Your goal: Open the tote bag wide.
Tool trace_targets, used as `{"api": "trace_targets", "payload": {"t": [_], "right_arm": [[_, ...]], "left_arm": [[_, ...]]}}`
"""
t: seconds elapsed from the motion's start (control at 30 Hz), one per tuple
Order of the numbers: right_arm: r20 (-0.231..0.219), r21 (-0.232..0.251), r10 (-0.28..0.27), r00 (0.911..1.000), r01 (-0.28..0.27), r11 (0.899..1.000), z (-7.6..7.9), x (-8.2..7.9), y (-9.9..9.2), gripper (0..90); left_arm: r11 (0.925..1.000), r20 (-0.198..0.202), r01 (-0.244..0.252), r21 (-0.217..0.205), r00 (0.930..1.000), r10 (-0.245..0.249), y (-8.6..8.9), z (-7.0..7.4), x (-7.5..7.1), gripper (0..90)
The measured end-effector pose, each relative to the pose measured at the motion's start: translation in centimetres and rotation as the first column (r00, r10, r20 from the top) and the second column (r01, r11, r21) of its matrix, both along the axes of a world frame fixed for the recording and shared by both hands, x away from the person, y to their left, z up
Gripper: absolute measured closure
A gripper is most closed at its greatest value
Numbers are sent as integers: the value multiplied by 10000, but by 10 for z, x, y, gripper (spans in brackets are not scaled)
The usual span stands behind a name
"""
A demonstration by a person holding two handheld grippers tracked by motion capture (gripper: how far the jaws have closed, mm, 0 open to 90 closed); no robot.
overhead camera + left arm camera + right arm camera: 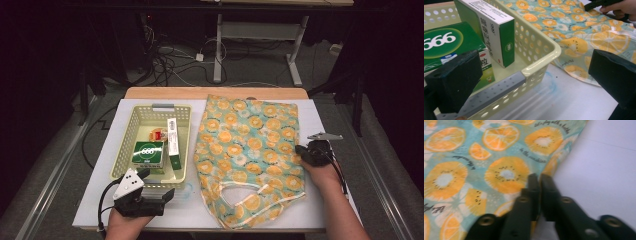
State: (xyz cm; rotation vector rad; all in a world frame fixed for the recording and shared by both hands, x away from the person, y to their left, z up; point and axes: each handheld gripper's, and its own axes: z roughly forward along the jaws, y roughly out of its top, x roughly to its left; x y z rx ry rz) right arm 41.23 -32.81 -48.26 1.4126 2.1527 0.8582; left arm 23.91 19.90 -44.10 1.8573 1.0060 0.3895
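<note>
Bag [247,145] flat on table [320,210]; right gripper [540,178] pinched shut on its edge. Left gripper [534,82] spread wide at basket [541,58] corner, holding nothing.

Teal fabric tote bag printed with orange citrus slices [247,155]: lies flat and spread on the white table, right of centre. Handles and cut-out opening at the near end, bottom at the far edge. Slightly rumpled; its right edge pinched between black jaws.
</note>
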Motion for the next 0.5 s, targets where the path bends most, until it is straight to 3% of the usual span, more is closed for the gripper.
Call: {"api": "trace_targets", "payload": {"t": [0.23, 0.43, 0.5], "right_arm": [[361, -1, -167, 9992, 167, 9999, 5, -13, -10, 900], [434, 247, -278, 9987, 267, 9993, 11, -51, -40, 900], [547, 68, -195, 9983, 191, 9998, 11, -63, -43, 900]], "left_arm": [[9994, -47, 299, 149, 9995, -298, -11, 0, 0, 0], [9991, -7, 371, 217, 9993, -371, -10, 0, 6, 0], [9989, 6, 410, 243, 9992, -410, -10, 0, 8, 0]]}}
